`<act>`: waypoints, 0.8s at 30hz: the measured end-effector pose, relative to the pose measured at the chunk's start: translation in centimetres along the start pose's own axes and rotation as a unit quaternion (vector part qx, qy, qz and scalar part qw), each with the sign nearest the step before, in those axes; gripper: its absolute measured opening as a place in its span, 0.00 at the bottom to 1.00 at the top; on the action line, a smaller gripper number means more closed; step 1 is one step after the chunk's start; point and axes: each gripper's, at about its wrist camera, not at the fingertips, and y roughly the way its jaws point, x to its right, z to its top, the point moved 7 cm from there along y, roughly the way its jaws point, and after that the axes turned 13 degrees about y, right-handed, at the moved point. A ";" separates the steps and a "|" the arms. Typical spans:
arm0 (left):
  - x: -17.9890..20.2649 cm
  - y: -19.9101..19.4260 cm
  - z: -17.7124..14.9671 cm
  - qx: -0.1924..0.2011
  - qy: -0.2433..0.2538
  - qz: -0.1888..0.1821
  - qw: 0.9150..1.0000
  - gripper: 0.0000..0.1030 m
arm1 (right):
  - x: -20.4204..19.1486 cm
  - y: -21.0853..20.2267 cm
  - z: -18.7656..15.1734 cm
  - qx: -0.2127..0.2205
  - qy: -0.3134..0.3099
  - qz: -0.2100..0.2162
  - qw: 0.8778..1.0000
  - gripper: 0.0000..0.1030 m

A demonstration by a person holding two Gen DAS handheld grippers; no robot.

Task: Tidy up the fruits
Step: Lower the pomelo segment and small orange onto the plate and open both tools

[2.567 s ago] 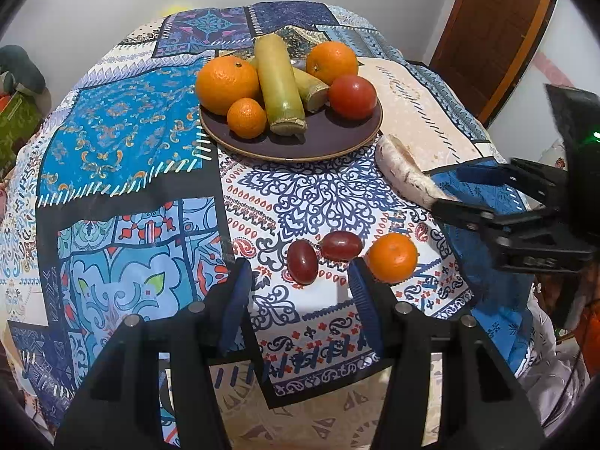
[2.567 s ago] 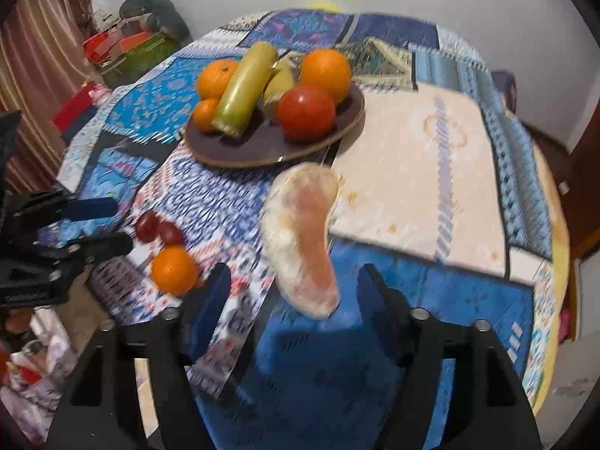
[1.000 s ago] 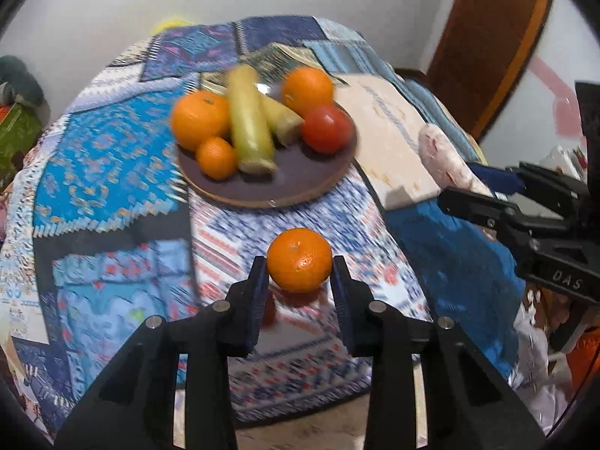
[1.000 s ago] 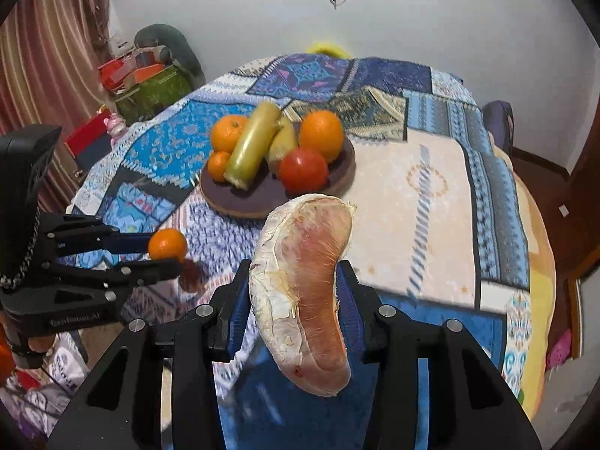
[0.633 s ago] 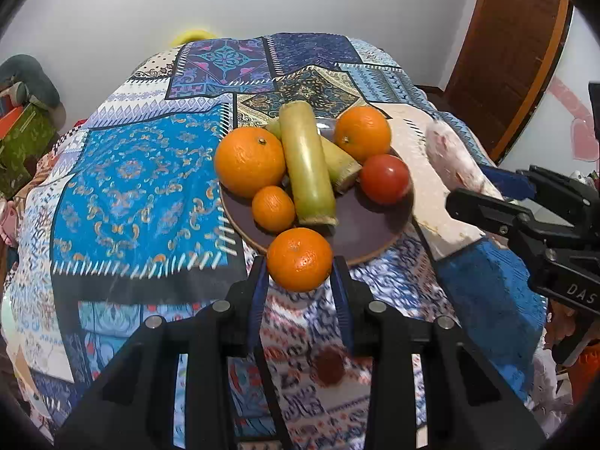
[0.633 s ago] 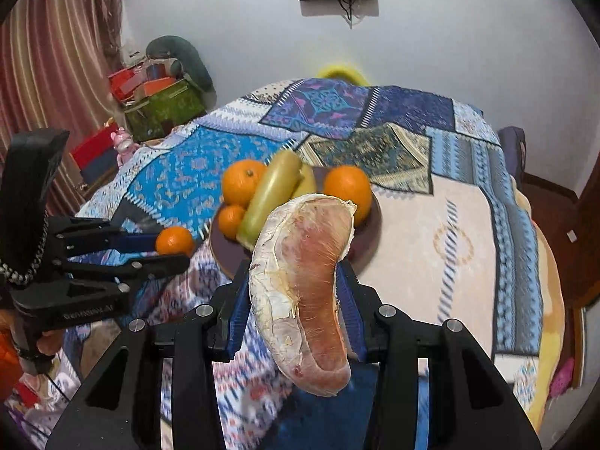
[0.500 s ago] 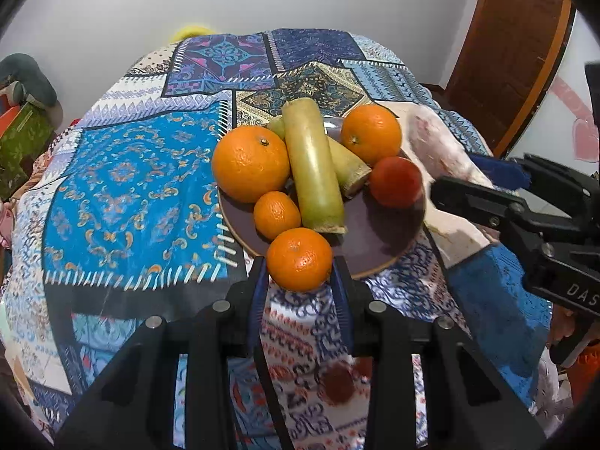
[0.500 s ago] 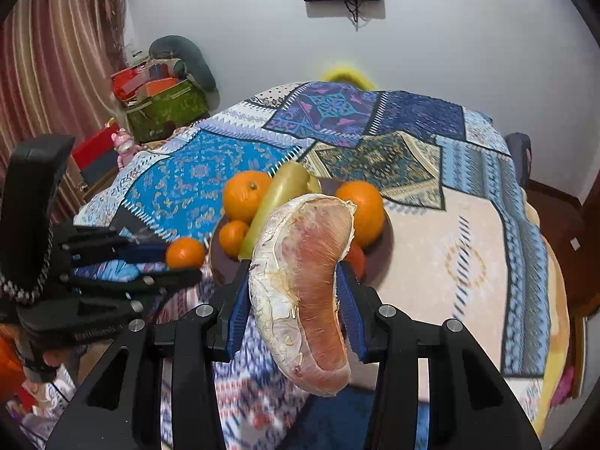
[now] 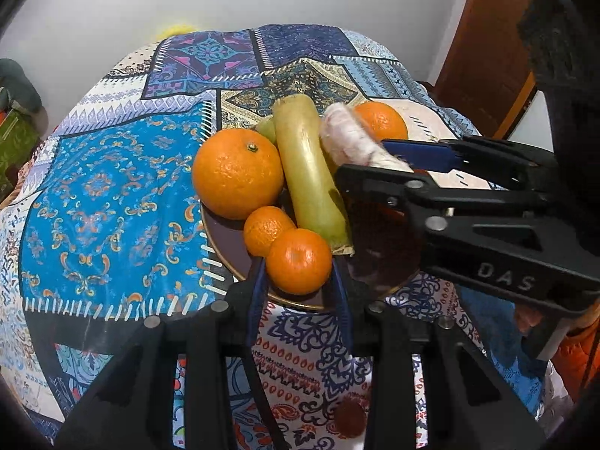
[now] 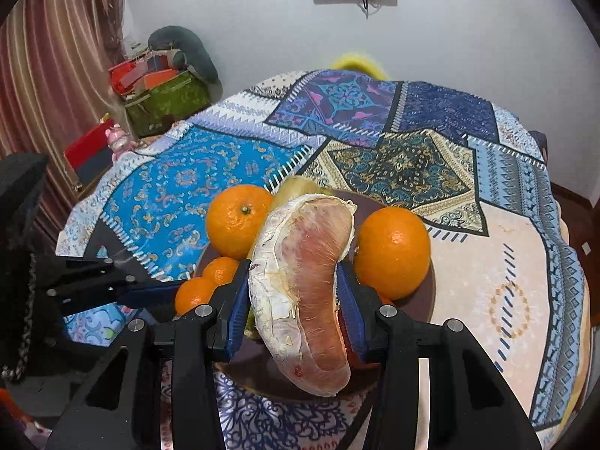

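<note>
A patterned cloth (image 9: 112,195) covers the table in a plain-walled room. Left gripper (image 9: 299,281) is clamped on a mandarin (image 9: 299,260) over the near rim of the plate (image 9: 225,240); right gripper (image 10: 296,300) is clamped on a pomelo wedge (image 10: 303,285) above the plate's middle. Judged: both pieces are at the plate but not yet set down. One dark red fruit (image 9: 349,418) remains on the cloth. The right gripper hides much of the plate's right half.

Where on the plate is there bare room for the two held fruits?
Bare plate shows at the near left rim, beside the small tangerine, and at the near right under the right tool. The far half is crowded by oranges and the green stalk.
</note>
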 end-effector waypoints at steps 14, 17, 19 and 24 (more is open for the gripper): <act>-0.4 -0.7 -1.1 -0.011 -0.015 0.013 1.000 0.33 | -0.2 -1.6 0.2 0.007 -0.008 -0.010 1.000 0.50; -0.4 -1.7 -1.4 -0.011 -0.020 0.017 1.000 0.33 | -0.1 -2.6 -0.2 0.010 -0.013 -0.020 1.000 0.50; -0.4 -2.4 -1.5 -0.008 -0.020 0.021 1.000 0.33 | 0.0 -3.3 -0.4 0.011 -0.014 -0.024 1.000 0.51; 0.0 -4.0 -1.4 0.009 -0.017 0.025 1.000 0.33 | 0.1 -5.5 -1.4 0.013 -0.009 -0.029 0.999 0.51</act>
